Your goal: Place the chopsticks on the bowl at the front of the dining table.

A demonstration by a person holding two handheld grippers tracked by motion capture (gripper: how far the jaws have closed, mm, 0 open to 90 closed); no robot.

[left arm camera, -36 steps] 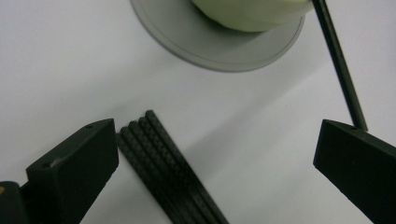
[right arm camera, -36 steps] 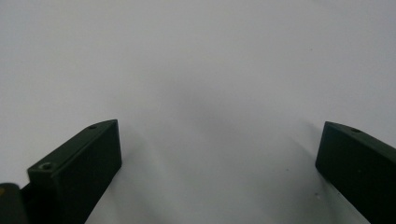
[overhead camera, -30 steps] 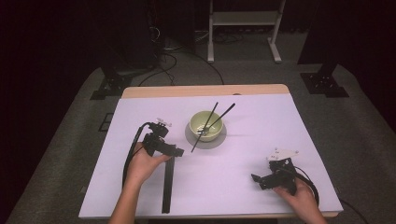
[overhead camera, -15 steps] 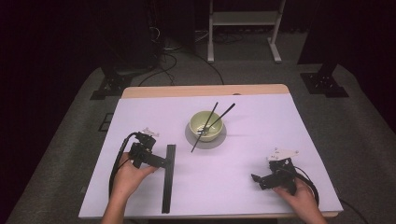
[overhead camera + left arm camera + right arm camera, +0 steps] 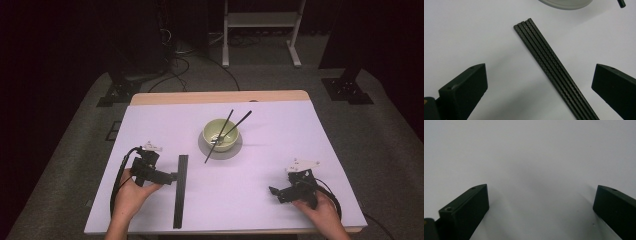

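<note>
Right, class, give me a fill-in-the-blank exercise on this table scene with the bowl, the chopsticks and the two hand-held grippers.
1. The left hand-held gripper has its jaws ____ above the bundle of chopsticks.
2. Two chopsticks lean in the green ____.
3. The bundle holds ____ black sticks side by side.
4. The right hand-held gripper is open and holds ____.

Missing words: open; bowl; four; nothing

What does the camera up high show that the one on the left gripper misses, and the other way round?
The high view alone gives the whole bowl, the two chopsticks resting in it, and the right gripper near the table's front edge. The left gripper view alone reveals four separate chopsticks side by side in the black bundle, between its open jaws. Both show that bundle and the table.
</note>
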